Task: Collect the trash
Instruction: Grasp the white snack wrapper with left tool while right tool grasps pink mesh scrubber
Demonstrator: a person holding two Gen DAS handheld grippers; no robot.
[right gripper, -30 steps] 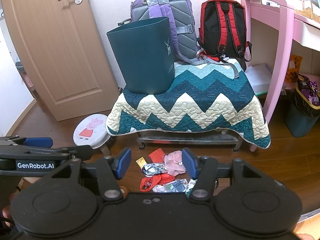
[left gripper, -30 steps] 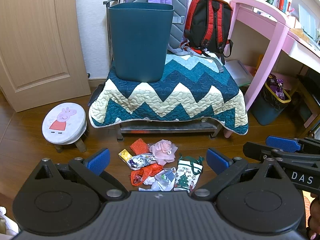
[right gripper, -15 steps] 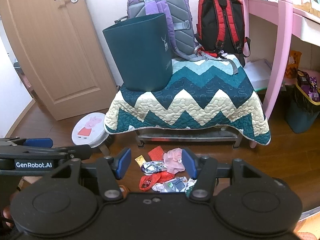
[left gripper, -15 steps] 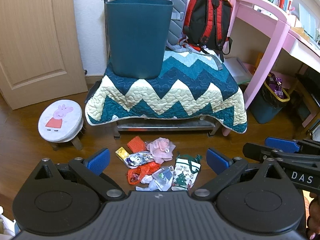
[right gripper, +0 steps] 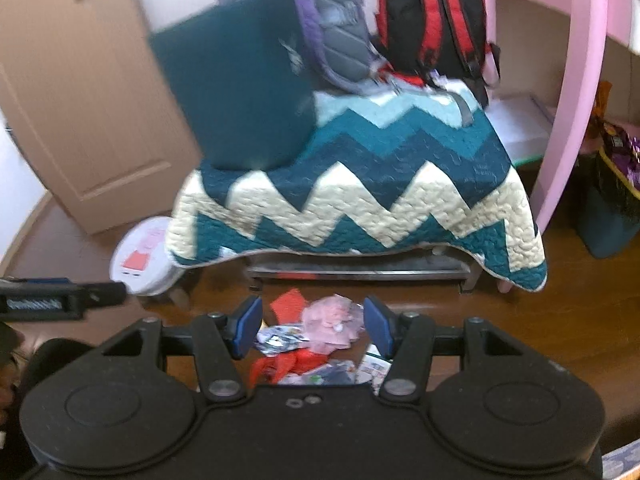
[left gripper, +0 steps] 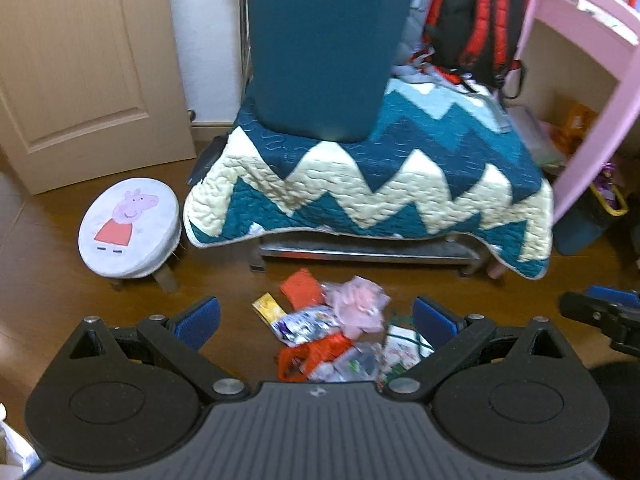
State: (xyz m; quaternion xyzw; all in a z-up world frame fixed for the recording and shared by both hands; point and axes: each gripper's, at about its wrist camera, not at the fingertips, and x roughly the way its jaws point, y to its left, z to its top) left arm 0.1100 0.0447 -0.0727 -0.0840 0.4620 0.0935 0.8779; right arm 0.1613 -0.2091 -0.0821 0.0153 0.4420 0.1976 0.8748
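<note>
Between your left gripper [left gripper: 316, 316] and right gripper [right gripper: 313, 326], both spread wide and empty, the trash pile [left gripper: 340, 332] lies on the wooden floor [left gripper: 60, 300]. You risk catching several loose wrappers together and dropping some, because the teal bin [left gripper: 320, 44] stands far away on the quilt [left gripper: 372, 196].

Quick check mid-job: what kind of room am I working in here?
Most likely a child's bedroom or study corner at home. A pink desk stands on the right, a red and black backpack leans against the wall, and a small cartoon-pig stool sits on the wooden floor.
</note>
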